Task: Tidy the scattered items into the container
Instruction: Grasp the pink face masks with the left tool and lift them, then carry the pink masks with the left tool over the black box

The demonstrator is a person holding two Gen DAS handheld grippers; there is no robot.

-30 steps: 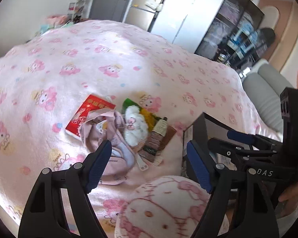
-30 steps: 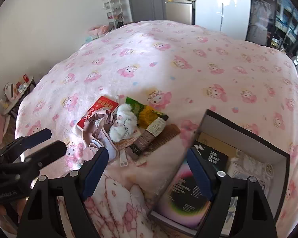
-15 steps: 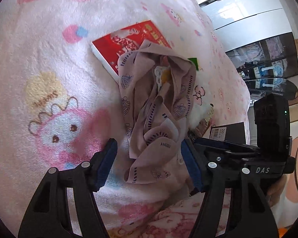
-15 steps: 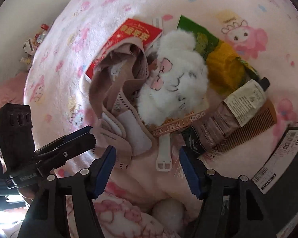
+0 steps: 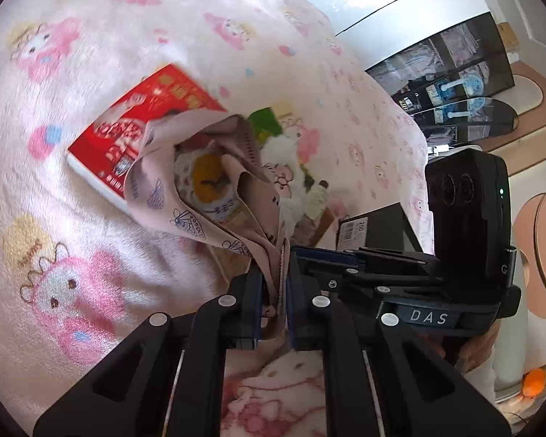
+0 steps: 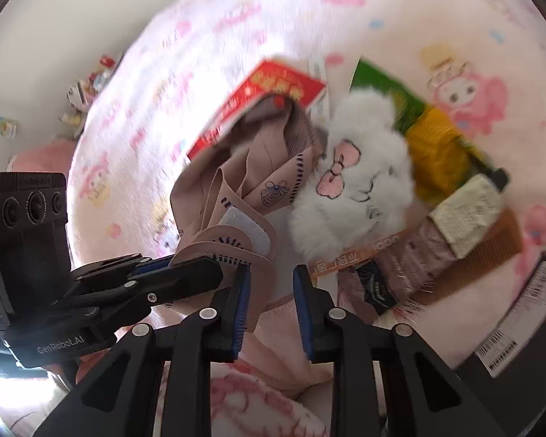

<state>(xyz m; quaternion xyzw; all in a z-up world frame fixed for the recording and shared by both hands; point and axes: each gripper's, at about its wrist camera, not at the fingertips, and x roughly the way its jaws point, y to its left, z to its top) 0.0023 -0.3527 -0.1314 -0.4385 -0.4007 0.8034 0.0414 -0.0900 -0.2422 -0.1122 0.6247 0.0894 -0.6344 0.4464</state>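
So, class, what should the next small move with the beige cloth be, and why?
Probably finish closing the right gripper on the beige cloth: its jaws, just closing, show a gap around a fold, while the left gripper, jaws just closing, already pinches it.

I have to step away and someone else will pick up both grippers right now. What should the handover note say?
Left gripper: jaws just closed, shut on the beige cloth.
Right gripper: jaws have just been closing, a fold of the same cloth and pink blanket between them; grip not certain.
Still in the pile on the blanket: red packet, white plush, green-yellow packet, tube, comb.
Black box sits right of the pile.
Done: nothing from this pile is boxed yet.
Left: lift the cloth into the box, then the rest.
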